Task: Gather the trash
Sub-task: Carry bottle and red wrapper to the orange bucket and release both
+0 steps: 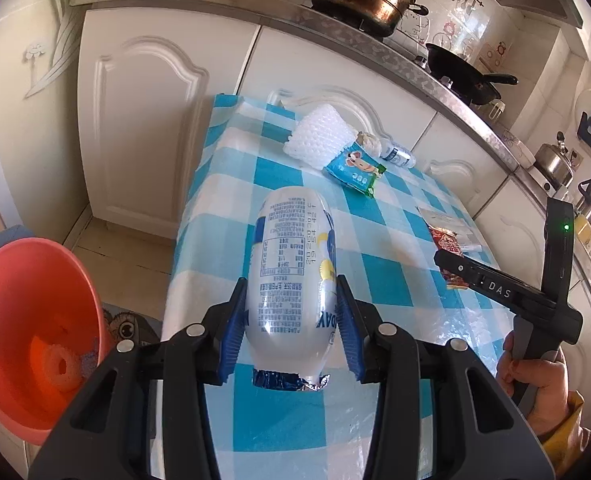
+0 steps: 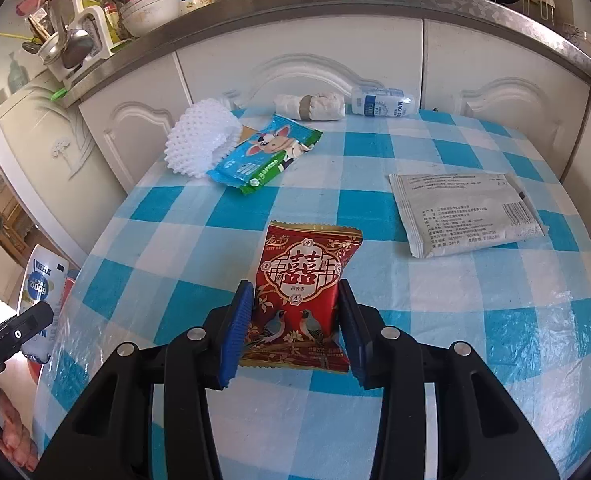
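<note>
My left gripper (image 1: 291,280) is shut on a white milk pouch (image 1: 291,240) with blue print, held up over the left end of the blue-checked table (image 1: 375,280). Its torn foil end hangs toward the camera. An orange basin (image 1: 15,280) sits low to the left of the table, with a foam ring inside. My right gripper (image 2: 294,284) is shut on a red snack packet (image 2: 307,272) with birds printed on it, just above the cloth. In the right wrist view the pouch (image 2: 45,280) shows at the far left edge.
On the table lie a white foam net (image 2: 199,144), a blue cow-print wrapper (image 2: 267,152), a rolled tissue bundle (image 2: 309,106), a small white bottle (image 2: 383,106) and a grey sachet (image 2: 467,212). White cabinets and a steel counter with pots stand behind.
</note>
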Demonstrator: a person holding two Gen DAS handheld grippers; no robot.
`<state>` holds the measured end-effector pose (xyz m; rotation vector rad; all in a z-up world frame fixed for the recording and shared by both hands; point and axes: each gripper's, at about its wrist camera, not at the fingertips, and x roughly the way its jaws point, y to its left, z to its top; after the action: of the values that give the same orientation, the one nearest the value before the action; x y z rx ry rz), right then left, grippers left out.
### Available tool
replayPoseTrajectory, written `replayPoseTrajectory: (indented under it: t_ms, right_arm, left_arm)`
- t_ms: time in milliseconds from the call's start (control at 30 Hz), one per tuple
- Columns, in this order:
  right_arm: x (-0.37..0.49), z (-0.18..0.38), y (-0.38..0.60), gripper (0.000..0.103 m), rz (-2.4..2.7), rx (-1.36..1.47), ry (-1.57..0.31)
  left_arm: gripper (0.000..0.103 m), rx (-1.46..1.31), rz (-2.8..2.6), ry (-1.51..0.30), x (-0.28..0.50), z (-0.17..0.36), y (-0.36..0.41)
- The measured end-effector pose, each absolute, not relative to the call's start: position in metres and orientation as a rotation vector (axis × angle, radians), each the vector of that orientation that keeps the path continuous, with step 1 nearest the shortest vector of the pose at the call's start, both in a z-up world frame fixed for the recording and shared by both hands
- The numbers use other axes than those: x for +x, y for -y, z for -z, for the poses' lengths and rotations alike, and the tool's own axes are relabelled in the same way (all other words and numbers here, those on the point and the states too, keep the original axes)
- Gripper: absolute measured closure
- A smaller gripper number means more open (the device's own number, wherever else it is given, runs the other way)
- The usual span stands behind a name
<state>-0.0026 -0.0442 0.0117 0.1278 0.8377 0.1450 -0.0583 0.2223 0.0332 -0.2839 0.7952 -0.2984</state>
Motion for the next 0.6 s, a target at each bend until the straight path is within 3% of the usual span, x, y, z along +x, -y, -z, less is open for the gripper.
replayPoseTrajectory:
  t_ms: [600]
  right_arm:
    - [-0.044,-0.054,-0.072,0.059,-0.419,0.019,-0.806]
  left_arm:
    - [0.059,-0.352,0.049,-0.791,-0.108,-0.025,-0.347]
